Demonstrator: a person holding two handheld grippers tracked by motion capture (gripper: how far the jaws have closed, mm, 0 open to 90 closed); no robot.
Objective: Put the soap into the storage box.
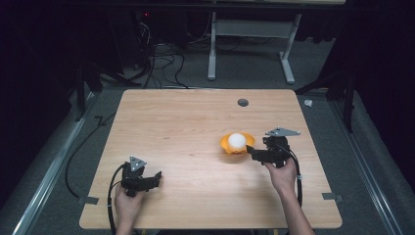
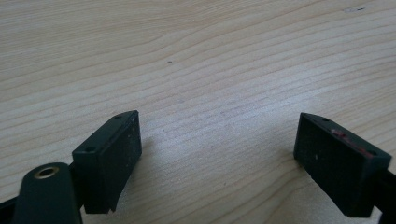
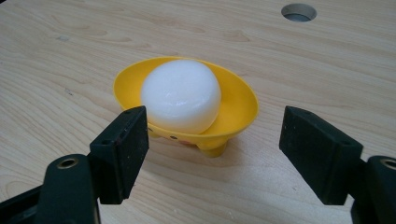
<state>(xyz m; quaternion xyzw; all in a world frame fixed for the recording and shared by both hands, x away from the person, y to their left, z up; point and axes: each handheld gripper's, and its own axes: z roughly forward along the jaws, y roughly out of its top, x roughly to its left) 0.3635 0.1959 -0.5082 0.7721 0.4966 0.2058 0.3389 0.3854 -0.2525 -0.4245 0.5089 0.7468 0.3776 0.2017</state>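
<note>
- My right gripper [image 1: 250, 150] sits low over the table, held by the right hand [image 1: 282, 175] near the right-hand side, pointing left at the yellow bowl [image 1: 237, 143]; its tips come just beside the bowl's rim.
- Through the right gripper view, its jaws are spread wide with nothing between them, and the yellow bowl [image 3: 238, 100] stands just beyond them on small feet, untouched.
- A white ball [image 3: 181, 95] rests inside the bowl; from the high view I see the ball [image 1: 236, 141] right of the table's centre.
- My left gripper [image 1: 157, 175] is down by the near left part of the table in the left hand [image 1: 128, 203], well apart from the bowl, pointing right.
- In the left gripper view its jaws are also spread wide over bare wood, gripping nothing.
- The table [image 1: 186, 122] is pale wood with clear grain and a round hole [image 1: 242, 102] near its far edge.
- It stands on grey carpet in a dark room, with a white table frame [image 1: 252, 34] and a tangle of cables [image 1: 161, 58] behind, and bits of tape on the floor.
- I can read no writing or brand anywhere.
</note>
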